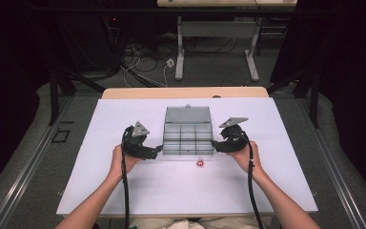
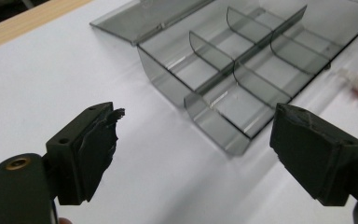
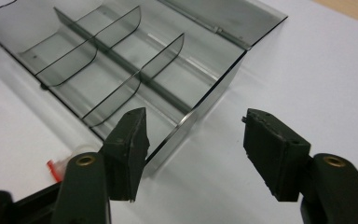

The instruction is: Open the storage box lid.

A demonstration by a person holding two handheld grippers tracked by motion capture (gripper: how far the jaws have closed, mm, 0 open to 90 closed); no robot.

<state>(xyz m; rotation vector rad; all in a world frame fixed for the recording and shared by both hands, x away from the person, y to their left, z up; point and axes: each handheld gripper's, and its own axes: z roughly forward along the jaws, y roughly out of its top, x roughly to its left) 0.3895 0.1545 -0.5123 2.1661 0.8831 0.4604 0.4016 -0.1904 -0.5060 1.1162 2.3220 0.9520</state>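
We see the smoky compartment box [image 1: 188,138] lying flat, lid hinged away from us, left gripper [image 1: 158,150] and right gripper [image 1: 213,143] flanking it, jaws open and empty, on the white table [image 1: 124,191].

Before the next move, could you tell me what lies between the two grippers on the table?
In the high view, the open grey compartment box sits between the left gripper and the right gripper; both grippers stand open beside it.

The high view looks forward and down over the whole white table [image 1: 124,191]. Each gripper view sits low and close, aimed along its jaws toward 12 o'clock. All three share the smoky compartment box [image 1: 188,138] [image 2: 242,70] [image 3: 121,70].
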